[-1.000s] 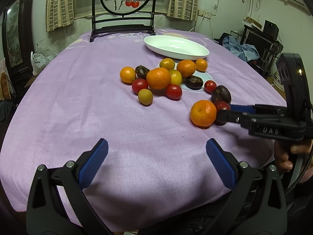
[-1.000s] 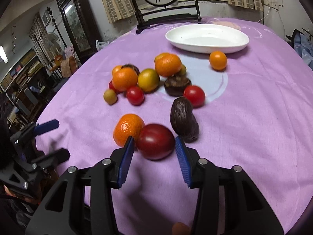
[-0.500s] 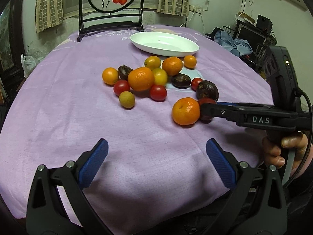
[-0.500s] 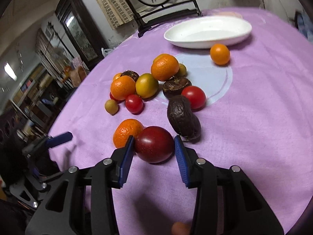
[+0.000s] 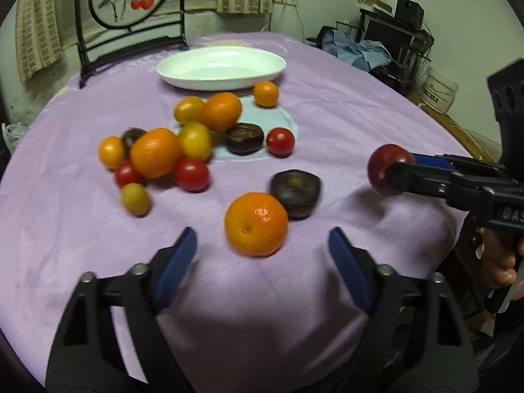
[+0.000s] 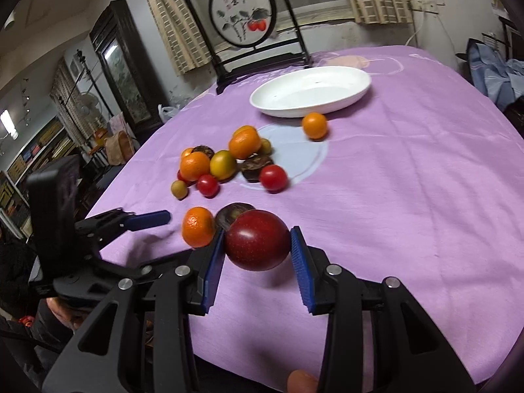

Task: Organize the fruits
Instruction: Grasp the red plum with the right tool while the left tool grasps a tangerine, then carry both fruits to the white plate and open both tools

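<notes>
right gripper [image 6: 257, 249] clamps the dark red fruit [image 6: 257, 240]; carry it level to the far white dish [image 6: 311, 93]. left gripper [image 5: 262, 258] jaws, just narrowing, stand empty before the near orange [image 5: 256, 223].

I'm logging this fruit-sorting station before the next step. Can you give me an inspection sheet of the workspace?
Surface: purple tablecloth, a pale round patch under some fruit.
Job's things: empty white dish at the far side; loose tomatoes, dark fruits and oranges before it; one mandarin nearest.
Clutter: nothing seen.
Grippers: right gripper shut on a dark red plum, lifted off the cloth; left gripper open, jaws just been closing, nothing between them.
Cables: a wall cord.
Surroundings: painted screen, curtains, blue clothes.
</notes>
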Tool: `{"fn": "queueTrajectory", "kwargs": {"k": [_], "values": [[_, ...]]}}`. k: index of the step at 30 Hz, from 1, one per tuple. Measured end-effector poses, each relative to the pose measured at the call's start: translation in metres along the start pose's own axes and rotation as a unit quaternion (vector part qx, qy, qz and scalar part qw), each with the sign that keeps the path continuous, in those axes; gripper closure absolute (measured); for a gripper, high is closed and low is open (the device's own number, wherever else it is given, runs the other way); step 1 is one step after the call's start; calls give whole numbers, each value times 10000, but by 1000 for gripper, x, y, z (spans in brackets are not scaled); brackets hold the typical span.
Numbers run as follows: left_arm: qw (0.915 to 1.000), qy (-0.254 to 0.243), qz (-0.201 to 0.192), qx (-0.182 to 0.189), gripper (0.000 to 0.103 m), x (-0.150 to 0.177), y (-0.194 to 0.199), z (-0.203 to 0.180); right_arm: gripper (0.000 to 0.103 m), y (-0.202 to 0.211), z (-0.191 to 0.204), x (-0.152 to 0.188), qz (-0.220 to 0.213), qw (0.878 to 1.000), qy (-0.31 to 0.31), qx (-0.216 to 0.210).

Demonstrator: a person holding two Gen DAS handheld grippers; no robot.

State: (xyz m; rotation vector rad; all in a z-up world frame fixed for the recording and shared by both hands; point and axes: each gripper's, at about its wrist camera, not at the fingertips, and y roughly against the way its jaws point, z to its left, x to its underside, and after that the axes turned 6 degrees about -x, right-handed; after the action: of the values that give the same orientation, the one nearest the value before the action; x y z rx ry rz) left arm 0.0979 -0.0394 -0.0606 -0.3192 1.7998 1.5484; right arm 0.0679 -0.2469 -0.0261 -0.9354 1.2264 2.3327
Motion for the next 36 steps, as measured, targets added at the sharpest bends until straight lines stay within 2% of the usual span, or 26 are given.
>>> {"fn": "queueTrajectory", "kwargs": {"k": [2, 5, 8, 11, 14, 18, 22, 26, 29, 33, 36], "values": [[10000, 6, 55, -33, 34, -3, -6, -1, 62, 0, -1, 2, -6, 10000, -44, -9], [9999, 36, 133, -40, 37, -4, -14, -1, 62, 1, -6, 5, 7, 10000, -73, -43], [9998, -17, 208, -27, 47, -3, -18, -2, 62, 2, -11, 7, 7, 9999, -114, -65], [9997, -58, 214, -74, 50, -3, -21, -2, 62, 1, -14, 8, 21, 9999, -145, -72], [9997, -3, 215, -88, 59, -3, -21, 2, 62, -1, -15, 8, 50, 9998, -162, -82], [9996, 135, 228, 122, 60, -4, -15, 11, 62, -5, -15, 1, 82, 9998, -144, -67], [9998, 104, -50, 152, 59, -20, 1, 18, 62, -12, -16, -24, 4, 9999, -68, -88], [9991, 70, -397, 144, 59, -67, 8, 32, 62, -24, -21, -71, -363, 9993, 37, 34], [9986, 18, -525, 27, 59, -117, -8, 44, 62, -51, -34, -114, -583, 9981, 21, 205], [9998, 50, -178, -51, 59, -184, -64, 60, 62, -98, -59, -161, -546, 9977, -137, 388], [9995, 109, 186, -231, 59, -212, -107, 68, 62, -132, -80, -183, -364, 9972, -273, 596]]}}
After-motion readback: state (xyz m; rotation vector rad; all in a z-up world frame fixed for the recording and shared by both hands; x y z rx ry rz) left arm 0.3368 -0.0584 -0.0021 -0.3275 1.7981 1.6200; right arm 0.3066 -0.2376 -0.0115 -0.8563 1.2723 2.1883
